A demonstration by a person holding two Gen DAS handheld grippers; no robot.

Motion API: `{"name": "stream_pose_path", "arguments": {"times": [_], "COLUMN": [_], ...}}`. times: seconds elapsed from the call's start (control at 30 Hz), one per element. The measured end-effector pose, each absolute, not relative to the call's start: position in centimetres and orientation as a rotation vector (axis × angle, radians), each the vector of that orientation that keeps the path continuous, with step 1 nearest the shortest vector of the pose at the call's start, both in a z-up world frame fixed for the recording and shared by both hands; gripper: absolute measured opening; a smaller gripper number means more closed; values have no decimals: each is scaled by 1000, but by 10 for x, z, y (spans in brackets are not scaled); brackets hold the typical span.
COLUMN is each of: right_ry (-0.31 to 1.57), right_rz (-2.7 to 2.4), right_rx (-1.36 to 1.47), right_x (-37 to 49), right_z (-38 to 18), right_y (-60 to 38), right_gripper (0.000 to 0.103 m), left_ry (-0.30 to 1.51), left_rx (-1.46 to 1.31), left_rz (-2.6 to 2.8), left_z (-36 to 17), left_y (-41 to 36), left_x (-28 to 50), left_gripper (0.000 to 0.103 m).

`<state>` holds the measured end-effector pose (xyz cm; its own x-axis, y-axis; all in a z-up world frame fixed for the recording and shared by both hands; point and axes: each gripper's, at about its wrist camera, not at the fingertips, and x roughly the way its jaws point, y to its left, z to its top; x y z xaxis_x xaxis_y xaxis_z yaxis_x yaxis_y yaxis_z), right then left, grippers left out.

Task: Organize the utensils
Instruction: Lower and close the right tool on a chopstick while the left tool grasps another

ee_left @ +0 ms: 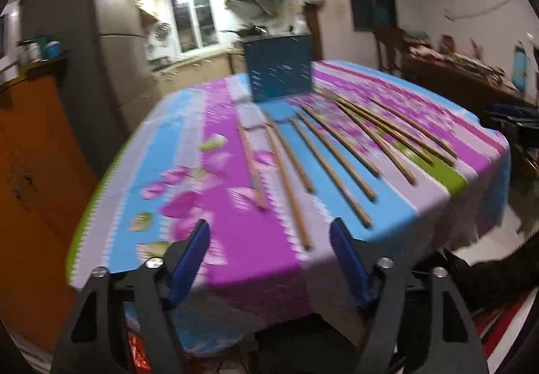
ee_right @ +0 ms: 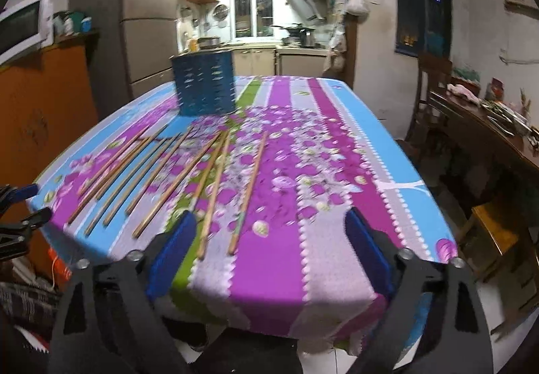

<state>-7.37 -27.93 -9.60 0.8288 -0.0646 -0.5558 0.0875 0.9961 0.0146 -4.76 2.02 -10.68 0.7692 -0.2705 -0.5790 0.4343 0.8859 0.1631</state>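
Several wooden chopsticks (ee_left: 323, 158) lie fanned out on the flowered tablecloth (ee_left: 235, 229), also seen as chopsticks (ee_right: 178, 178) in the right wrist view. A blue perforated utensil holder (ee_left: 279, 67) stands upright behind them; it is the holder (ee_right: 203, 86) at the far left of the table in the right view. My left gripper (ee_left: 269, 234) hovers open over the near table edge, nothing between its blue pads (ee_left: 190, 259). My right gripper (ee_right: 271, 225) is also open and empty near the front edge, with the nearest chopstick (ee_right: 215, 192) just past its left pad (ee_right: 171, 249).
An orange cabinet (ee_left: 33, 155) stands left of the table. A dark wooden side table (ee_right: 488, 145) with clutter and a chair (ee_right: 434, 84) stand at the right. A kitchen counter (ee_right: 256, 50) lies behind. The left gripper's tip (ee_right: 20, 195) shows at the right view's left edge.
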Motion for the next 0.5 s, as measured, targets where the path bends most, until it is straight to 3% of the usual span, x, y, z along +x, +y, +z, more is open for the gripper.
{"name": "stream_pose_path", "arguments": {"times": [0.27,0.37,0.5], "right_ry": [654,660,663], "right_rz": [53,64,42], "right_rx": [3,-21,-58], "right_x": [-73,-69,-60], "right_z": [-118,-123,-131], "right_y": [-248,-241,-238], "right_gripper": [41,35,19], "left_ry": [624,616,598], "left_rx": [303,304,285], "left_rz": [-435,-442,-443], "left_z": [-129,-133,-136], "left_y": [1,-2,-4], "left_x": [-35,-35,-35], "left_gripper": [44,37,35]}}
